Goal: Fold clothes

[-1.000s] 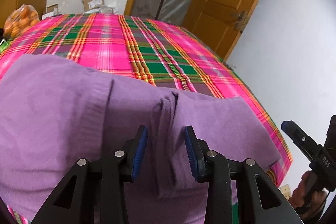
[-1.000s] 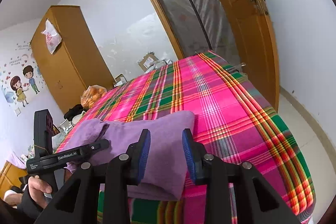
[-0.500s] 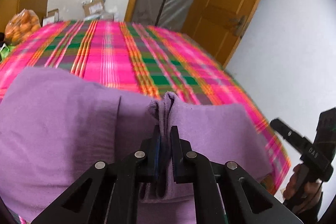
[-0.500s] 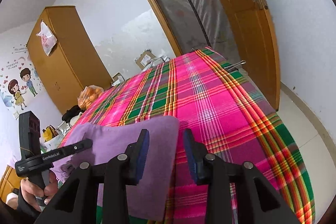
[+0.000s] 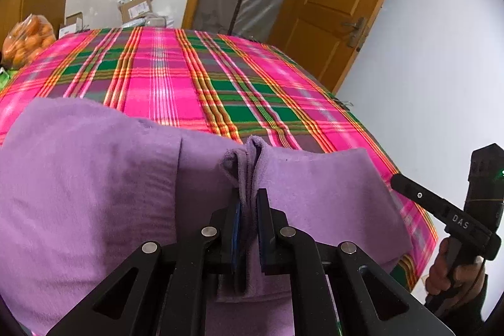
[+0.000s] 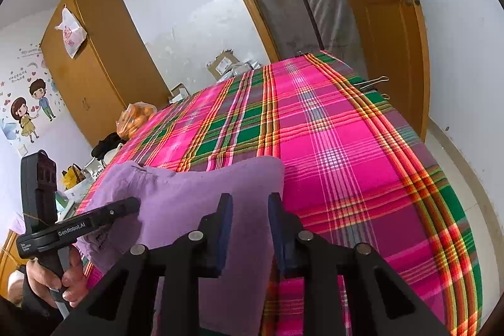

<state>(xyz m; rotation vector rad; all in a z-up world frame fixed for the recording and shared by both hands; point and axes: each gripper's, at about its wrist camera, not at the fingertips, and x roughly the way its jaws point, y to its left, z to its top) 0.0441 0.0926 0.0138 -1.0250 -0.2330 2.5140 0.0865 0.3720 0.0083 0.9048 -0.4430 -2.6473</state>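
A purple garment (image 5: 94,178) lies on the near part of a bed with a pink and green plaid cover (image 5: 189,74). My left gripper (image 5: 249,203) is shut on a pinched ridge of the garment near its middle. In the right wrist view the garment (image 6: 189,197) lies at the bed's near left. My right gripper (image 6: 250,207) is open above the garment's right edge, with cloth between and under the jaws. The left gripper (image 6: 94,216) shows at the left of that view, and the right gripper (image 5: 441,207) shows at the right of the left wrist view.
A bag of oranges (image 5: 28,37) and cardboard boxes (image 5: 135,8) stand beyond the bed's far edge. A wooden door (image 5: 340,5) is at the far right, a wardrobe (image 6: 94,65) at the far left. The bed's right edge (image 6: 456,185) drops to the floor.
My left gripper went from open over the garment to shut on a pinched fold. My right gripper stayed open and moved over the garment's right edge.
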